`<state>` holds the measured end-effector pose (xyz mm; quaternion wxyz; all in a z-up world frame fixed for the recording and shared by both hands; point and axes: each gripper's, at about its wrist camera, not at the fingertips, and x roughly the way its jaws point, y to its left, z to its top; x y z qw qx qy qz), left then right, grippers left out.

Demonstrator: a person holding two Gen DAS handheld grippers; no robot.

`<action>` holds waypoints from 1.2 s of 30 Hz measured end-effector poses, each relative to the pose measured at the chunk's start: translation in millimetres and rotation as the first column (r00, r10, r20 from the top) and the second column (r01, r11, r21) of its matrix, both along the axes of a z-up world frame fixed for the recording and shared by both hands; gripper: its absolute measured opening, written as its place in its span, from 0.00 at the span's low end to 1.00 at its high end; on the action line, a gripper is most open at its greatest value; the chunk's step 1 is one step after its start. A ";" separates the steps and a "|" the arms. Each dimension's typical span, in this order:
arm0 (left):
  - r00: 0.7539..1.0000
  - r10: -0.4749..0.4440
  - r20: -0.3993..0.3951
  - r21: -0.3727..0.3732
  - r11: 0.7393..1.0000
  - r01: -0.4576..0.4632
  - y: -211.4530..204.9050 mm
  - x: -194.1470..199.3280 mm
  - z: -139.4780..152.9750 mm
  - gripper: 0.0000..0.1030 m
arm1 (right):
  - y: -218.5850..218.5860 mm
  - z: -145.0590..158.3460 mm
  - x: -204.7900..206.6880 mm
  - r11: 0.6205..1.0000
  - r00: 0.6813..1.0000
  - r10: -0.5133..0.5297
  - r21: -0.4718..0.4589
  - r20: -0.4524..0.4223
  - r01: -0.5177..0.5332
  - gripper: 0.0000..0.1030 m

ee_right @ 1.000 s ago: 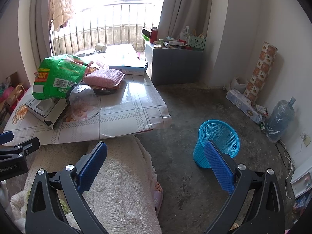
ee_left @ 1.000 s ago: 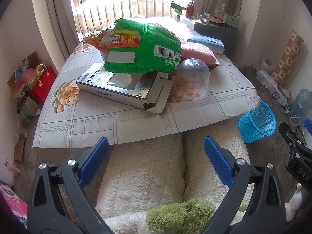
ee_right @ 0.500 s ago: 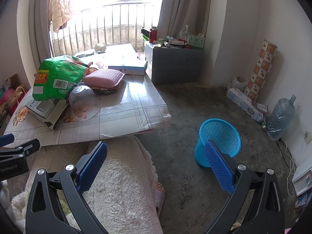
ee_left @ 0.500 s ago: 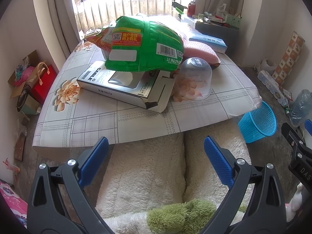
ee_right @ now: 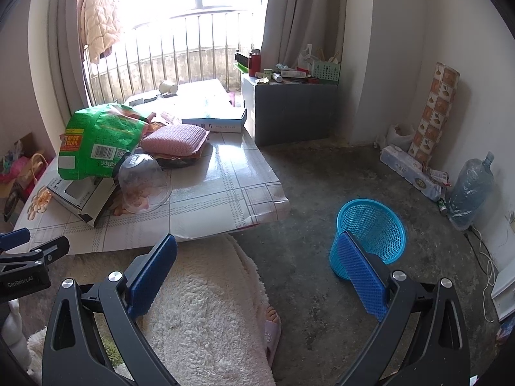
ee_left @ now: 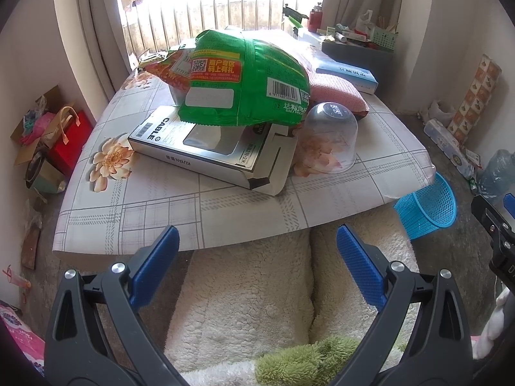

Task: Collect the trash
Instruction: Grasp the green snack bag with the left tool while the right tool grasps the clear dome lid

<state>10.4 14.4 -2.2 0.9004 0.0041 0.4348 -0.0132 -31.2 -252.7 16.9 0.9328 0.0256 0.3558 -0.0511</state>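
Both claws wide open and empty, left claw just off the bench edge, right claw over bare floor near the blue basket.

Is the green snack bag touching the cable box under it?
Touching. In the left wrist view the green snack bag lies on top of the cable box, its lower edge resting on the box lid with no gap.

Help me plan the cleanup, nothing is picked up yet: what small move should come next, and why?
Probably ease the left gripper forward toward the green snack bag. Both grippers are open and empty; the bag lies on top of the cable box, so it comes off first. The blue basket waits on the floor by the right gripper.
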 end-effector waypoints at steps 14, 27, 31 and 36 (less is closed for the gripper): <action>0.949 -0.024 0.316 -0.238 0.966 0.103 84.8 58.0 62.1 0.79 | 40.1 12.7 50.7 0.965 0.972 0.225 0.124 0.074 -0.233 0.94; 0.979 -0.106 0.177 -0.429 0.887 0.173 101.0 163.7 38.6 0.64 | 65.4 -17.7 110.9 0.915 0.937 0.350 0.211 0.016 -0.345 0.93; 0.982 -0.130 0.135 -0.458 0.871 0.178 102.4 177.7 27.7 0.62 | 74.7 -28.7 131.3 0.882 0.913 0.408 0.254 0.015 -0.398 0.91; 0.983 -0.150 0.110 -0.462 0.868 0.184 104.2 184.2 18.0 0.49 | 87.6 -45.2 153.5 0.851 0.887 0.462 0.286 -0.010 -0.440 0.85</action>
